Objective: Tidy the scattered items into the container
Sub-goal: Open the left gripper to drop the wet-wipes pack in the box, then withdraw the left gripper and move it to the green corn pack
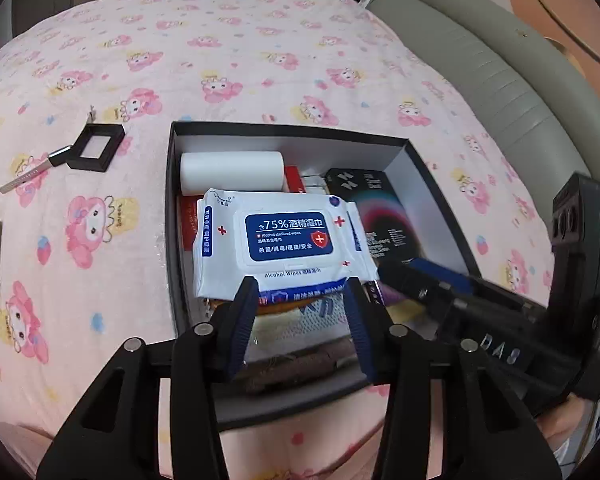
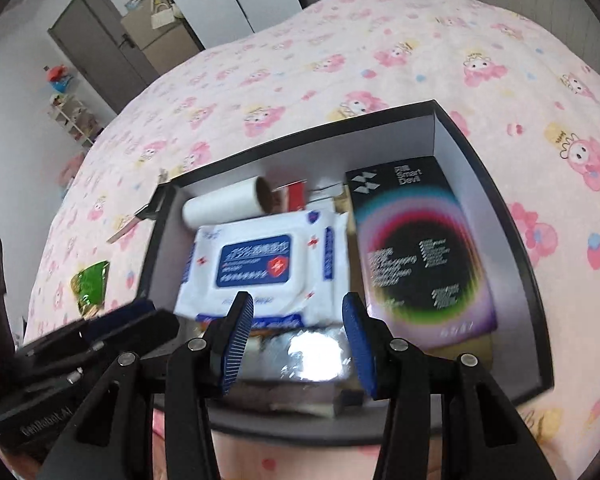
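Left wrist view: alcohol wipes pack (image 1: 284, 240) lying in box (image 1: 428, 172), left hand-held gripper (image 1: 300, 292) parted, empty, just above. Right hand-held gripper (image 2: 298, 308) likewise apart, empty. Release step apparently done; next, reaching for magnifier (image 1: 88, 152) on bed (image 1: 260, 60).

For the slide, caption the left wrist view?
Open left gripper above wipes pack in the black box; frame remains on the pink blanket.

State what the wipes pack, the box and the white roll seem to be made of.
Wipes pack: soft plastic film, glossy; it wrinkles and shines. Box: probably stiff card, matt black outside, pale inside, with straight thin walls. White roll: likely paper or tissue, matt, wound on a brown tube.
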{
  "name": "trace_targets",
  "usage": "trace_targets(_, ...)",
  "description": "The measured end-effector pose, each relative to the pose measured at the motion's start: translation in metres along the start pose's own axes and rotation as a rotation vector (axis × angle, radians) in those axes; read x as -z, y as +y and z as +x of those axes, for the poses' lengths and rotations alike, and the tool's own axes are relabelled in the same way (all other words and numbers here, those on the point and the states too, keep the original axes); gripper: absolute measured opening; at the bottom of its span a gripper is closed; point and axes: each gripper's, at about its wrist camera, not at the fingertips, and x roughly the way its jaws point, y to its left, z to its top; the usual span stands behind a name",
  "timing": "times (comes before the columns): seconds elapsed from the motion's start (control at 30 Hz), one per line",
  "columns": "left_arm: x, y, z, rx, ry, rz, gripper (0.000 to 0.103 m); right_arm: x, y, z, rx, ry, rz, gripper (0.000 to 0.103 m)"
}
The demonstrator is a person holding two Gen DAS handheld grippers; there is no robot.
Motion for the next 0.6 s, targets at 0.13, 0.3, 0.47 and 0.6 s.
trace_targets(0.13,0.008,-0.001,-0.017,0.007,-0.016,0.019,0.046,0.017,0.012,-0.014,-0.029,-0.029,0.009,0.043)
trace_targets(0.3,0.021,0.0,-0.043,0.012,-0.044,0.034,0.048,0.032,0.032,-0.029,-0.028,-0.051,-0.01,0.043)
trace_targets(0.47,0.034,0.007,-0.065,0.001,-0.064,0.033,0.048,0.046,0.052,-0.036,-0.029,-0.052,-0.03,0.043)
trace_targets(0.6,0.044,0.019,-0.081,0.01,-0.074,0.016,0.048,0.056,0.07,-0.042,-0.035,-0.053,-0.051,0.043)
